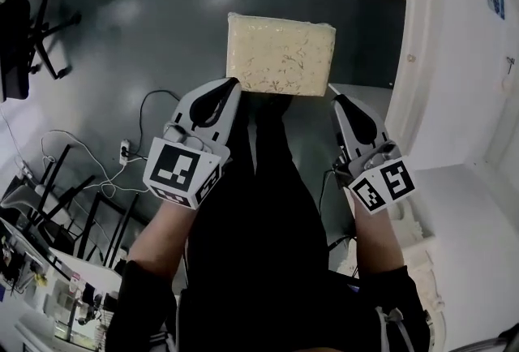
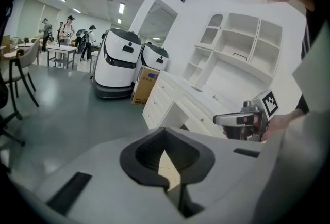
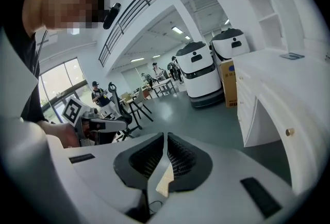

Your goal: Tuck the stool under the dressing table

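Cream, nubbly fabric covers the rectangular stool (image 1: 280,54). It stands out on the dark grey floor (image 1: 146,26), straight ahead of the person's black trouser legs (image 1: 268,204) and just left of the white dressing table (image 1: 454,99), not under it. The 2 claws flank the stool's near edge. The left claw (image 1: 229,84) has its tip at the near left corner, and the right claw (image 1: 336,99) is just off the near right corner. Contact cannot be judged at either corner.

In the left gripper view the left claw (image 2: 165,140) is pressed together with nothing pinched, and a sliver of cream seat shows below the pads. The right gripper view shows the right claw (image 3: 165,141) likewise pressed together and holding nothing. Past the dressing table's drawers (image 2: 172,96) stand 2 white machines (image 2: 121,63) and a cardboard box (image 2: 146,83).
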A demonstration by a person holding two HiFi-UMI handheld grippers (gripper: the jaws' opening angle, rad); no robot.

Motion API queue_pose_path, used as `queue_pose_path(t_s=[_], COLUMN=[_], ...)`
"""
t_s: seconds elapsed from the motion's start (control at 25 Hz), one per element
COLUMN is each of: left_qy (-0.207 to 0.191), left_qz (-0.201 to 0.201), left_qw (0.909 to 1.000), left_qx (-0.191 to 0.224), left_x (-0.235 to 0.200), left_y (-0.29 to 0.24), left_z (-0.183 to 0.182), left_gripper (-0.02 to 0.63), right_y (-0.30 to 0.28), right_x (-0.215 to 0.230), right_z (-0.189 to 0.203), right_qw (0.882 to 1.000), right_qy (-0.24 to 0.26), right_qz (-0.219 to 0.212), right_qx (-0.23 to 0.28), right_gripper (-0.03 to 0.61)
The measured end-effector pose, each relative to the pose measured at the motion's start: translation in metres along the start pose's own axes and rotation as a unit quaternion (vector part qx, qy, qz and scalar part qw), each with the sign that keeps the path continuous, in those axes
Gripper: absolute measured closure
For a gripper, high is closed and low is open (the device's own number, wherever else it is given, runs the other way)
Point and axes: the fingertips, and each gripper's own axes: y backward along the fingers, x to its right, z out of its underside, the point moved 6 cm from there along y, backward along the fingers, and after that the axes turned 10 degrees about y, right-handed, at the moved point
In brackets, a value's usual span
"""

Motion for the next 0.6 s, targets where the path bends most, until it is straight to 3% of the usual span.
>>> queue_pose_path(t_s=[0.44,0.6], left_qy=[0.032,0.055], left_qz=[-0.034,-0.048], left_qw=[0.9981,0.9955], left_qx=[-0.042,-0.060], left_x=[-0.090,-0.110], left_y=[-0.080,-0.097], left_z=[0.103,0.138], left_gripper=[0.607,0.607], right_y=[-0.065,-0.077], right_x=[0.055,0.065], right_z=[0.148,0.184], right_qw=[0.998,0.997], right_qy=[-0.028,-0.043], right_qz=[0.019,0.019], right_qx=[-0.049,-0.062], right_gripper=[0.557,0.557])
